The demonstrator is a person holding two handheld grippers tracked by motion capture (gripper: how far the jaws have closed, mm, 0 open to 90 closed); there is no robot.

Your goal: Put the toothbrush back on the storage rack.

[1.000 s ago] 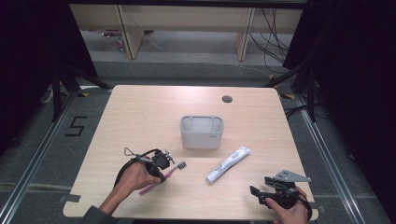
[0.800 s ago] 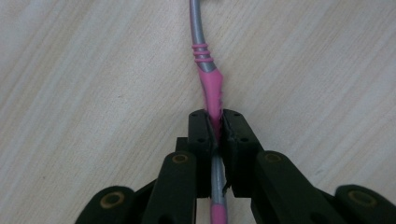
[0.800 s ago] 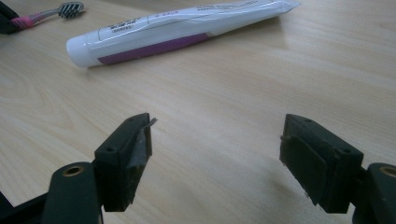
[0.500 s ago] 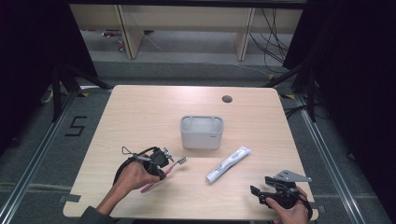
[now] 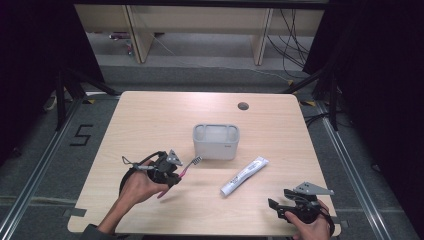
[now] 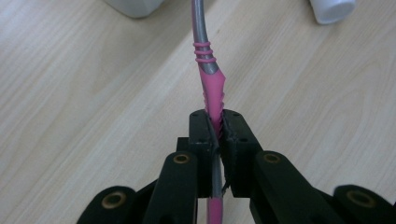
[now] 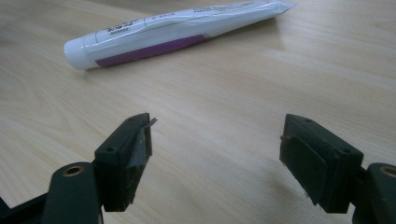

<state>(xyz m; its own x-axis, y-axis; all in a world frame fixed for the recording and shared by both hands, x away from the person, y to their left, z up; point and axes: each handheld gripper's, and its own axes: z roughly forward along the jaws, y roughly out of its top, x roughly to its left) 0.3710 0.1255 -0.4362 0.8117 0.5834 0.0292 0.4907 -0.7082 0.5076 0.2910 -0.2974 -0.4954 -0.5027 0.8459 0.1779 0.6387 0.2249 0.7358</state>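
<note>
A pink and grey toothbrush [image 5: 189,166] is lifted off the table, its bristled head pointing toward the grey rectangular cup [image 5: 216,141] at the table's middle. My left gripper [image 5: 170,172] is shut on its pink handle [image 6: 212,95], seen close up between the black jaws [image 6: 218,135]. A white toothpaste tube [image 5: 244,176] with a purple stripe [image 7: 163,32] lies right of the toothbrush. My right gripper [image 5: 276,205] rests near the front right edge, open with nothing between its fingers [image 7: 215,158], the tube lying a little ahead of it.
A small round cable hole [image 5: 243,106] sits near the far edge of the wooden table [image 5: 150,120]. Dark curtains flank both sides, and a shelf frame with cables stands beyond the table.
My left gripper has lifted the toothbrush and carried it slightly forward and right toward the cup. The right gripper has stayed put.
</note>
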